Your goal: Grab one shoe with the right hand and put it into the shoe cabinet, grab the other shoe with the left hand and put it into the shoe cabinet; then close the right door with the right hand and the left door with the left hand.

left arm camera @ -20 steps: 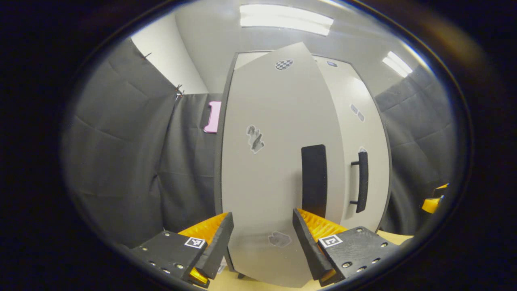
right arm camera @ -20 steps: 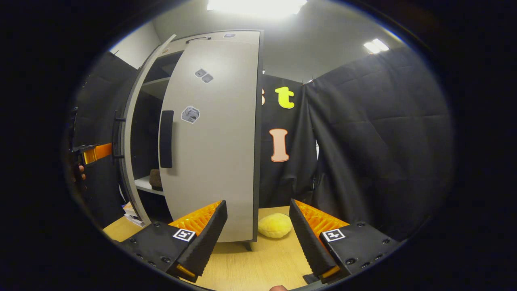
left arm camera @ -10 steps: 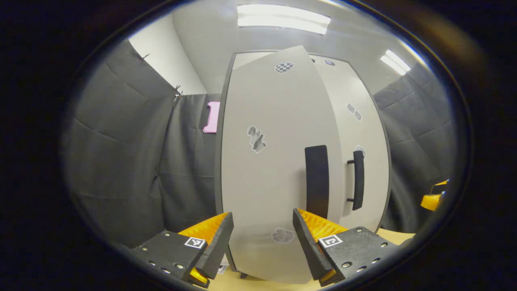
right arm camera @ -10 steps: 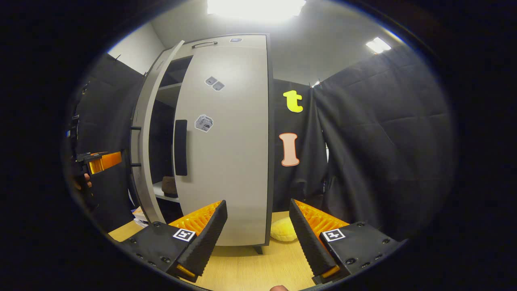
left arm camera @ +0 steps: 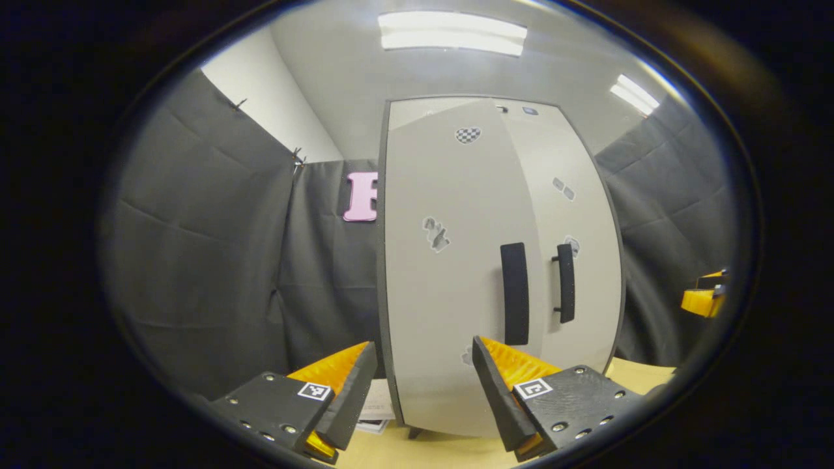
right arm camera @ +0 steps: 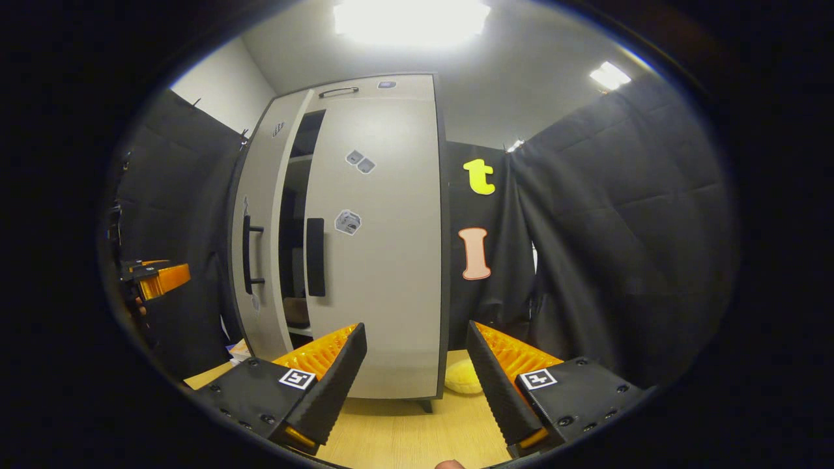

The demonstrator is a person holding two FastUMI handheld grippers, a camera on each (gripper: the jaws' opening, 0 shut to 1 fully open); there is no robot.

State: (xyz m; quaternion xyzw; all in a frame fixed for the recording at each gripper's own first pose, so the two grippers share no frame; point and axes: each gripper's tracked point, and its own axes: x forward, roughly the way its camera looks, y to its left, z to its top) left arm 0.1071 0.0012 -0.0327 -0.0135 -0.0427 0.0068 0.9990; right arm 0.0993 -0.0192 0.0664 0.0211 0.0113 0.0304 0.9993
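Observation:
The grey shoe cabinet (left arm camera: pixel 449 195) stands on the wooden table. Its right door (right arm camera: pixel 384 260) lies shut. The left door (left arm camera: pixel 443 312) is ajar by a narrow gap, its edge standing just off the right door. Through that gap a brown shoe (right arm camera: pixel 298 312) rests on a shelf. My left gripper (left arm camera: pixel 422 365) is open, held in front of the left door, apart from it, below its dark handle (left arm camera: pixel 515 293). Facing the right door's lower part, my right gripper (right arm camera: pixel 417 342) is open and holds nothing. The left gripper (right arm camera: pixel 153 277) also appears at the left of the right gripper view.
A yellow soft thing (right arm camera: pixel 464 376) lies on the table (right arm camera: pixel 404 436) by the cabinet's right foot. Some papers (left arm camera: pixel 378 409) sit by its left foot. Black cloth walls close in on both sides. The right gripper (left arm camera: pixel 704 299) is at the far right of the left gripper view.
The left door has swung from well open to almost shut, narrowing the gap over the shelves. Both grippers have drawn back from the cabinet, which looks smaller now.

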